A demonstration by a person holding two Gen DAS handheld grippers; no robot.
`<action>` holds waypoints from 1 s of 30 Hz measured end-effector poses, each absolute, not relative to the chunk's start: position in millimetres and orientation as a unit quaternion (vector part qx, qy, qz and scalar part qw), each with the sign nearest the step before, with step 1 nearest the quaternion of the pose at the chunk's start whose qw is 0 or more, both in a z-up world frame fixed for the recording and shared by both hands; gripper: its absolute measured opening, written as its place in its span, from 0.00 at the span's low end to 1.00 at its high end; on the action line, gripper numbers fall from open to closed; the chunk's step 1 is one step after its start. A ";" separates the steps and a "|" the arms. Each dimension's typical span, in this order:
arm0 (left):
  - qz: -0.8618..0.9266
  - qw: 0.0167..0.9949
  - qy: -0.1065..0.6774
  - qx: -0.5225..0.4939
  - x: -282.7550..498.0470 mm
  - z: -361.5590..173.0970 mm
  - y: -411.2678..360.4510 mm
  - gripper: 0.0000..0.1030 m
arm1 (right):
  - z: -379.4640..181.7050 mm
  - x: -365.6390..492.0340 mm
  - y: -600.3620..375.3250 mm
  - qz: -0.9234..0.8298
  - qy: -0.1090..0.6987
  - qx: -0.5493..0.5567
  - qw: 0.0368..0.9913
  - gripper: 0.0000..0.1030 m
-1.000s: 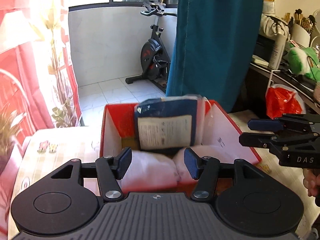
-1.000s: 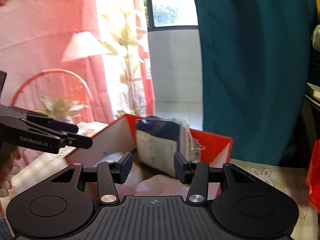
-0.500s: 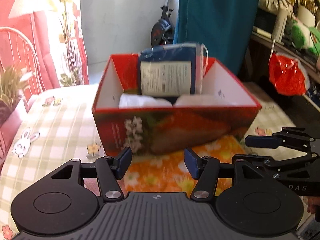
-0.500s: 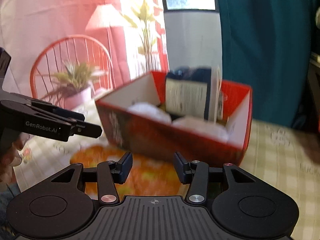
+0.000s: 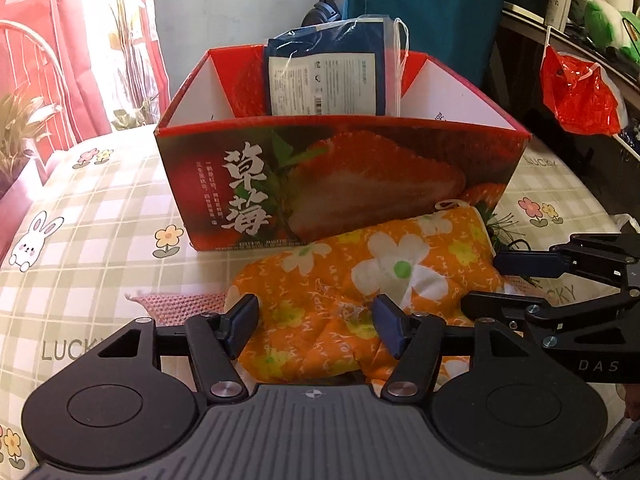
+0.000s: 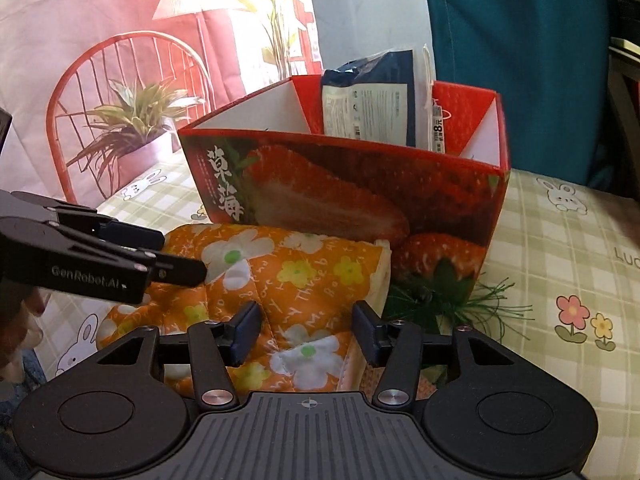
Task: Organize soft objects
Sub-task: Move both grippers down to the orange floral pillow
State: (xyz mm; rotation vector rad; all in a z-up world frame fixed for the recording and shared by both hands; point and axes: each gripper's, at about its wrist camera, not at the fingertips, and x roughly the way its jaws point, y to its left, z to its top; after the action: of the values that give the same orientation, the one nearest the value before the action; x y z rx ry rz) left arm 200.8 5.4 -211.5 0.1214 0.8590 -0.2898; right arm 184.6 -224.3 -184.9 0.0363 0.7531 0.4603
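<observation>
The orange flowered cloth (image 5: 360,292) lies on the bench (image 5: 100,208), bunched up and touching the front wall of the red strawberry box (image 5: 320,184). Your left gripper (image 5: 316,326) is spread, and its jaws have just been opening a bit more. The cloth sits between them, but the pads do not press on it. Your right gripper (image 6: 308,334) is spread too and has also just been opening, with the cloth's right edge between its jaws, not pinched.

Here is what could go wrong. The cloth is thick and puffy, so if you grab only the top fold it may slip out or hang down in a long floppy piece. Then it could catch on the box's front edge when you lift it. The box looks light, so a bump from a gripper or a dragging cloth may push it away or tip it. The blue packet (image 5: 326,76) stands tall at the back of the box and could fall over if the cloth lands on it. Some green stringy stuff (image 6: 472,300) lies by the cloth's right edge and may come up with it.

Your two grippers are close together, so they may knock each other. There is open bench to the left and right of the box. Inside the box, the front part looks open, though the wall hides its bottom.
</observation>
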 end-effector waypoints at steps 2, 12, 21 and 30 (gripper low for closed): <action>-0.140 0.896 0.418 0.055 202.5 -214.1 5.9 0.64 | -186.4 185.3 -224.9 0.222 0.366 0.020 0.904 0.48; -0.137 0.895 0.423 0.028 203.3 -218.8 13.7 0.68 | -192.5 186.5 -231.1 0.210 0.377 0.050 0.901 0.57; -0.136 0.895 0.424 0.022 202.5 -219.5 14.7 0.69 | -198.8 189.9 -238.4 0.204 0.390 0.086 0.894 0.62; -0.132 0.896 0.423 0.016 202.2 -218.9 16.0 0.69 | -182.9 181.8 -225.4 0.227 0.359 0.039 0.904 0.28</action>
State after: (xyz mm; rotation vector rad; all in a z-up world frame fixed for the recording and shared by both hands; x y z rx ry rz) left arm 202.2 16.0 -218.9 0.0332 0.8774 -0.2739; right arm 181.8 -225.4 -182.9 0.0806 0.7414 0.4695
